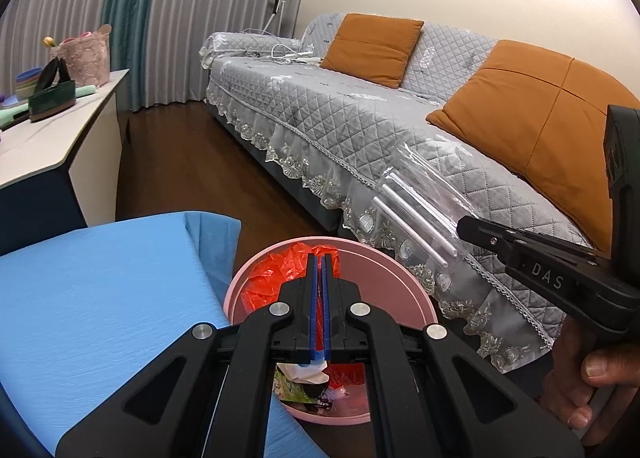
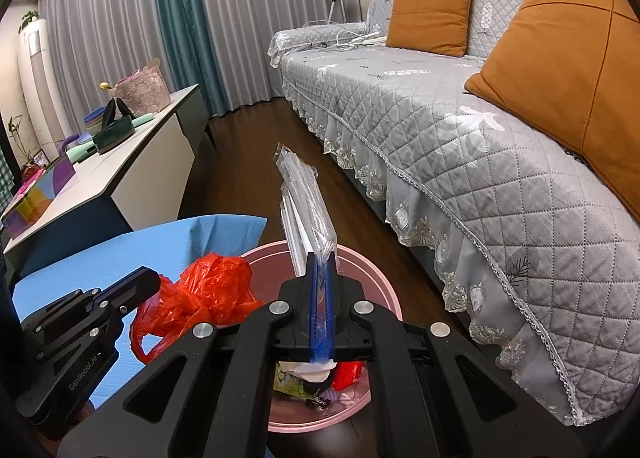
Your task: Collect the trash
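Note:
A pink round bin (image 1: 404, 278) stands on the floor between the blue-covered table and the sofa, with wrappers inside; it also shows in the right wrist view (image 2: 376, 278). My left gripper (image 1: 319, 258) is shut on a red plastic bag (image 1: 276, 278) and holds it over the bin; the bag also shows in the right wrist view (image 2: 204, 290), beside the left gripper (image 2: 150, 284). My right gripper (image 2: 321, 262) is shut on a clear plastic packet with white sticks (image 2: 308, 210) above the bin. It also appears in the left wrist view (image 1: 464, 228) with the packet (image 1: 420, 210).
A blue-covered table (image 1: 100, 290) lies at the left. A grey quilted sofa (image 1: 360, 118) with orange cushions (image 1: 532, 122) runs along the right. A white cabinet (image 1: 52, 150) holding baskets and bowls stands at the far left. Dark wood floor (image 1: 192, 170) lies between.

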The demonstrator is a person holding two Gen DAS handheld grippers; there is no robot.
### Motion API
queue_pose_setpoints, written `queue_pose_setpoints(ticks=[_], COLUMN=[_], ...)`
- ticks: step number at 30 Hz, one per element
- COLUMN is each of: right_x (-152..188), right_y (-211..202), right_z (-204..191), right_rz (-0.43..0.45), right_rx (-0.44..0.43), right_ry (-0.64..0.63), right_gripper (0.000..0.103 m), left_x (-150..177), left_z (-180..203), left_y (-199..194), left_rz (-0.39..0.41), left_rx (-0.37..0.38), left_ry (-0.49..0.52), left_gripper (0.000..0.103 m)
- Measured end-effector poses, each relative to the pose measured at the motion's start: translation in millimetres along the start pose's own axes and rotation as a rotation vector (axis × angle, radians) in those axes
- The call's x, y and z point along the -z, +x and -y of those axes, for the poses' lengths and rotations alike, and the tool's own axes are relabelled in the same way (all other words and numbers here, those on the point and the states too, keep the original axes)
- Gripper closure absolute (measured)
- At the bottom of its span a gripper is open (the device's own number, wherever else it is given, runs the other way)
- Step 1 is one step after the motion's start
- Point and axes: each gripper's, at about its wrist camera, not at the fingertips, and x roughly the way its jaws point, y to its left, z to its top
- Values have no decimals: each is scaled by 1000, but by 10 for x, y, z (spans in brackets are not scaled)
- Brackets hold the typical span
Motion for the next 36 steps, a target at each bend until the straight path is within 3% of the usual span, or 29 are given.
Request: queue_pose_setpoints(ticks=[12,15,17,19,25,27,29,32,36], right_x=[2,19,30,25,-47,-73,-103,-166,-294], right_y=[11,59,85,65,-11,-61,-126,-285,-546], right_z=[8,7,23,61,94,81,50,-29,-197], right_rz=[-2,-22,-28,-15,2,12,27,63,88], right_rx=[-1,19,48,65,80,83,86,95,87], right_ry=[-2,-11,-9,9,53,61,65,62,47], right_gripper=[99,93,66,53,46,42,30,15,8], left_x=[-13,-6,1,2,-43,-71,-97,-165,-320], left_z=[32,45,34,14,-83,-101,-107,-104,-93], left_y=[39,62,64,39,-142,-245,-350,-547,-894], left_rz=[-2,-16,-23,-22,-1,12,29,56,109], left_rx=[19,21,20,3,-33,-47,-60,-82,-116], left_ry=[6,11,8,4,-15,-16,-13,-2,-3], left_gripper=[101,99,84,78,76,70,60,52,37])
